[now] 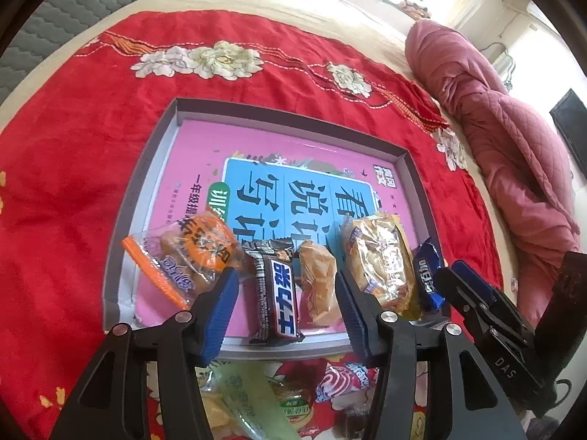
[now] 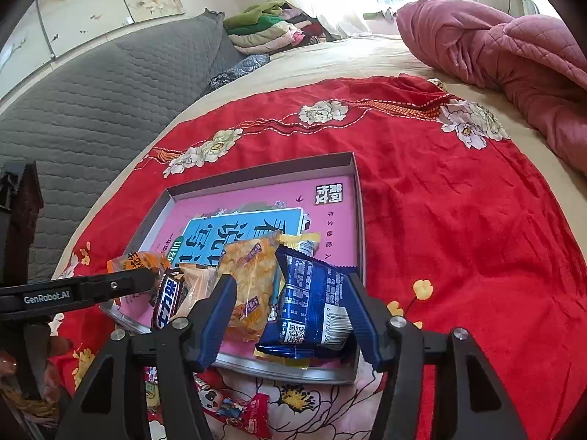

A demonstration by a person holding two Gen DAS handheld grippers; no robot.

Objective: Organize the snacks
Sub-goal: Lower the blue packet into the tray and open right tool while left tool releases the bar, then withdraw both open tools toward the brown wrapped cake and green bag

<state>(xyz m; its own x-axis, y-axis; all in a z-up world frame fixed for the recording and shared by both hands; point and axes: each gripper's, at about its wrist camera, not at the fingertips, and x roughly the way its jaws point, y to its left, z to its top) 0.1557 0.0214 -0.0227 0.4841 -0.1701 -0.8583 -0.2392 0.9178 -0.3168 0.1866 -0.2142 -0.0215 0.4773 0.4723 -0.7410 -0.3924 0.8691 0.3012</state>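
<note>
A grey tray (image 1: 167, 135) with a pink book in it lies on a red bedspread. Along its near edge lie an orange snack bag (image 1: 190, 256), a dark chocolate bar (image 1: 275, 293), a small tan cake packet (image 1: 319, 282), a yellow snack bag (image 1: 381, 264) and a blue wafer packet (image 1: 427, 275). My left gripper (image 1: 286, 311) is open and empty above the chocolate bar. My right gripper (image 2: 290, 315) is open, its fingers on either side of the blue wafer packet (image 2: 312, 308), which rests on the tray (image 2: 352, 168). The right gripper's finger also shows in the left wrist view (image 1: 473, 289).
More wrapped snacks lie on the bedspread in front of the tray: a green packet (image 1: 253, 399), a pink-white packet (image 1: 341, 381) and a red packet (image 2: 249, 414). A pink quilt (image 2: 506, 55) is bundled at the right. A grey padded headboard (image 2: 91, 95) stands at the left.
</note>
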